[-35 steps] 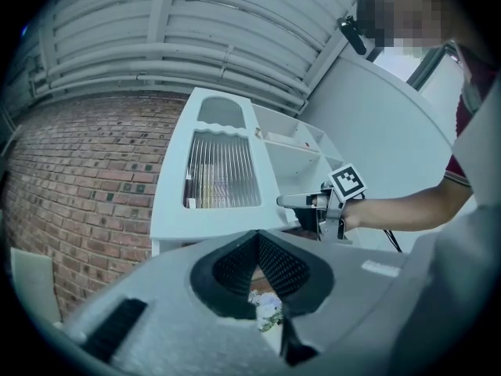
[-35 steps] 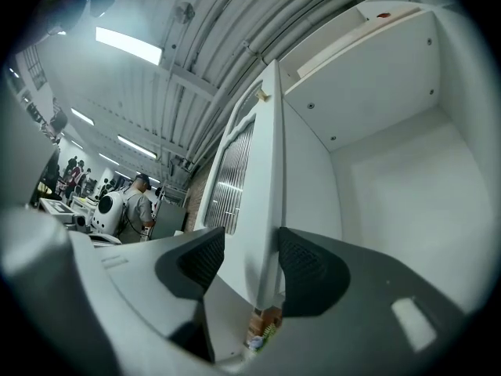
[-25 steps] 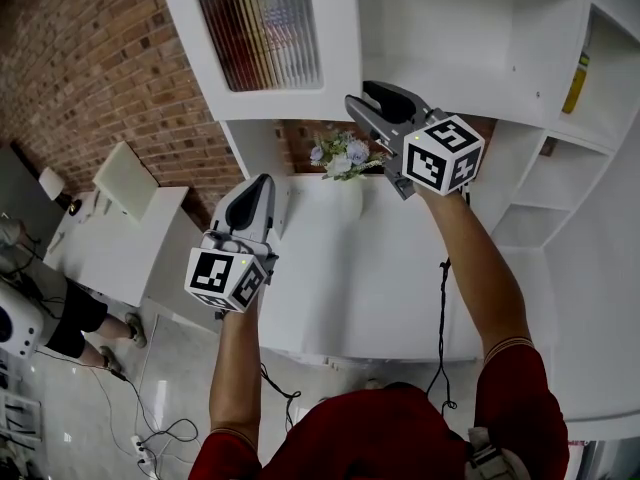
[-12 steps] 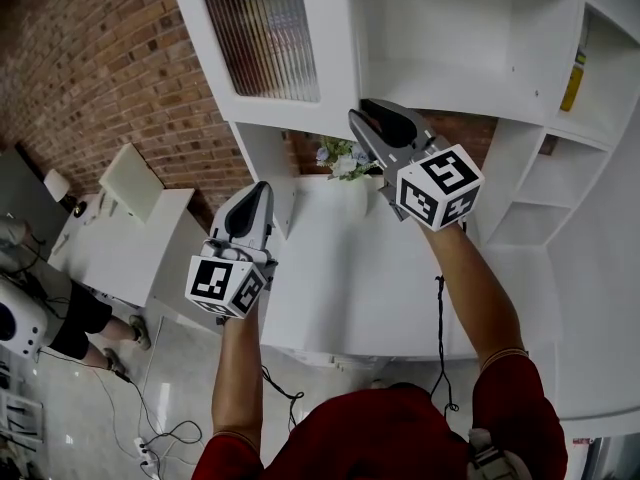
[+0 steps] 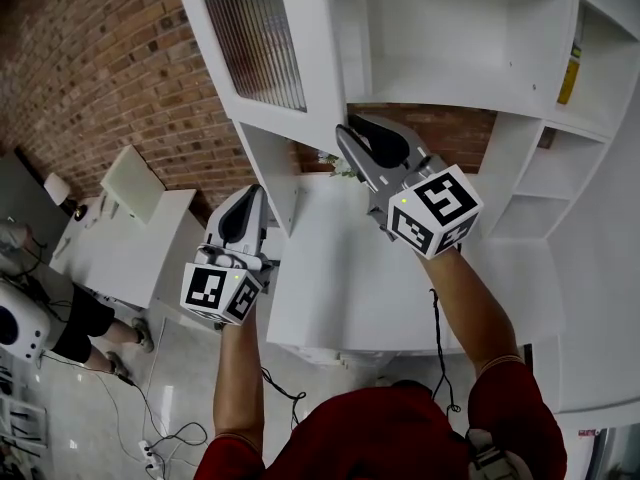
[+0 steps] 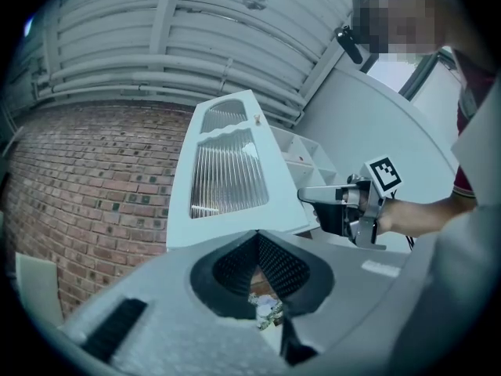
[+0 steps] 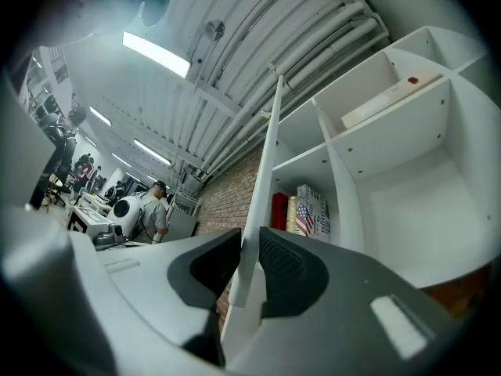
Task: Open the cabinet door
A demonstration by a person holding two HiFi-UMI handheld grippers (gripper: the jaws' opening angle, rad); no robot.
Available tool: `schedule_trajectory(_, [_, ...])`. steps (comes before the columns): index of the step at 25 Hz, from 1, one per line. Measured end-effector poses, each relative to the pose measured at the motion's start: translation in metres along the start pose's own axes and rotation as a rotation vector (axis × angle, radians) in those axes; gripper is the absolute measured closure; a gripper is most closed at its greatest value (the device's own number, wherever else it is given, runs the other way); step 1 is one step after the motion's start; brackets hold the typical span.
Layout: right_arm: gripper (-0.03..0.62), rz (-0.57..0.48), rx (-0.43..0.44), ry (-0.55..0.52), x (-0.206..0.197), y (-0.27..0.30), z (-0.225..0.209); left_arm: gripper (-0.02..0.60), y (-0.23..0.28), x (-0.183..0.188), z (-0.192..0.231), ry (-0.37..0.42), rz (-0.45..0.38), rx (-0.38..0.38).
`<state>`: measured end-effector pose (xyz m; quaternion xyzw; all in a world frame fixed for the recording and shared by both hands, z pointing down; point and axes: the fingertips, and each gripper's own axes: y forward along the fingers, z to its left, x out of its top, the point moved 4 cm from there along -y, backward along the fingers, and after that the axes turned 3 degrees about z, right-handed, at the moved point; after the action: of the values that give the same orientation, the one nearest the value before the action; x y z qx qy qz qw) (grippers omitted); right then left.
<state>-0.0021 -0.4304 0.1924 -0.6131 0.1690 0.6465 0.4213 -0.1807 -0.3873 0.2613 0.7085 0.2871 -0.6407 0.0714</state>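
The white cabinet door [image 5: 262, 38] with a ribbed glass pane hangs swung out from the upper cabinet. My right gripper [image 5: 347, 131] reaches up to its lower corner. In the right gripper view the door's thin edge [image 7: 262, 186] runs between the jaws of that gripper [image 7: 249, 249], which are closing, and both pads touch it. From the left gripper view I see the door's glass face [image 6: 231, 175] and the right gripper [image 6: 309, 197] at its bottom edge. My left gripper [image 5: 250, 193] hovers lower left of the door, shut and holding nothing [image 6: 257, 237].
Open white shelves [image 5: 450, 38] fill the cabinet to the right, with books [image 7: 301, 210] inside. A vase of flowers [image 5: 345, 168] stands on the white counter [image 5: 340, 278] below. A brick wall [image 5: 110, 68] lies left, with a white table [image 5: 110, 248] and a person [image 5: 60, 318].
The door has swung further out and to the left. My right gripper came down and left with its edge. The left gripper drifted slightly down and left.
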Motion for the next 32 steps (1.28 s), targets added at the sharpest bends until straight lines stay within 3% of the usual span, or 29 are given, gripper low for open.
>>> schedule_trajectory(15, [0.52,-0.068,0.101,-0.014,0.019,0.012,0.094,0.581,-0.049,0.018,0.027,0.021,-0.018,0.052])
schedule_trajectory(32, [0.51,-0.098,0.258,-0.053,0.03,0.069,0.182,0.581,-0.111,0.023,0.055,0.014,-0.015,0.12])
